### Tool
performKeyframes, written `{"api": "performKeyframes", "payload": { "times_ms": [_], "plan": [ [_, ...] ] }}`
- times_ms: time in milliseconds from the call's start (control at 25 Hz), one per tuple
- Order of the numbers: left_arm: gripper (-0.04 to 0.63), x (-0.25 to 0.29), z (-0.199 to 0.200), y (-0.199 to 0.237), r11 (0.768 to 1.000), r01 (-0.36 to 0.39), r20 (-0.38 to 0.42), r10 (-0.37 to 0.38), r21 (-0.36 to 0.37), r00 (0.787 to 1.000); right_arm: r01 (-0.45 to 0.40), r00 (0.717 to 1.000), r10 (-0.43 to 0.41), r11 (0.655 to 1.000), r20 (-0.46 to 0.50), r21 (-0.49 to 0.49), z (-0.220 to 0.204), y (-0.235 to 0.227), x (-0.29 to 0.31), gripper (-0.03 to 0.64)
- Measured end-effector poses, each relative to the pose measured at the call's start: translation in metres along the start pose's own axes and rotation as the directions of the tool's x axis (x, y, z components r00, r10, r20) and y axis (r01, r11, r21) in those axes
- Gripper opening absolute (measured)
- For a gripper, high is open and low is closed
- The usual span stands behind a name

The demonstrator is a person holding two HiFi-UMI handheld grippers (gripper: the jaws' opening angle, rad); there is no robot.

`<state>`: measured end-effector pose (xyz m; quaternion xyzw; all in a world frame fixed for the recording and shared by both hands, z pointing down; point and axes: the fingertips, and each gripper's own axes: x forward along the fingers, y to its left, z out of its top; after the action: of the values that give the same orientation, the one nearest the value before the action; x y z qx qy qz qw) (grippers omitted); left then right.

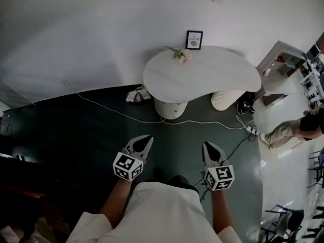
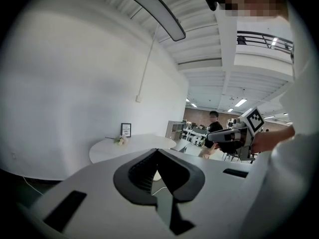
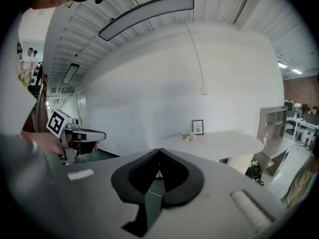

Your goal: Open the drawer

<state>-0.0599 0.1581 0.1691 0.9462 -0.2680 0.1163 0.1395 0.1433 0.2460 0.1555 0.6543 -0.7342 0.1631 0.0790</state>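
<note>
White table [image 1: 212, 77] stands ahead, yet no drawer shows in any view, and since the left gripper [image 1: 147, 139] and the right gripper [image 1: 209, 147] are both clenched on nothing, they would probably bump a handle instead of grasping it.

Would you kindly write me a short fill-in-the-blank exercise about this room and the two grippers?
1. The left gripper and the right gripper both have their jaws ___, holding nothing.
2. Beside the framed picture on the white table lie some ___.
3. A thin white ___ trails across the dark floor.
Missing words: shut; flowers; cable.
</note>
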Motion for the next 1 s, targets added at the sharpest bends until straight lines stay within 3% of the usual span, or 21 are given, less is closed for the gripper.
{"api": "performKeyframes", "payload": {
  "times_ms": [440, 1000],
  "plan": [
    [0.008, 0.049, -0.005, 0.009, 0.999, -0.029, -0.034, 0.028, -0.023, 0.999, -0.04, 0.998, 0.04, 0.999, -0.041, 0.015, -0.001, -0.048, 0.041, 0.011],
    [0.008, 0.146, -0.009, 0.029, 0.98, -0.169, -0.024, 0.168, -0.102, 0.986, -0.235, 0.961, 0.229, 0.972, -0.157, -0.021, -0.009, -0.134, 0.144, 0.011]
  ]
}}
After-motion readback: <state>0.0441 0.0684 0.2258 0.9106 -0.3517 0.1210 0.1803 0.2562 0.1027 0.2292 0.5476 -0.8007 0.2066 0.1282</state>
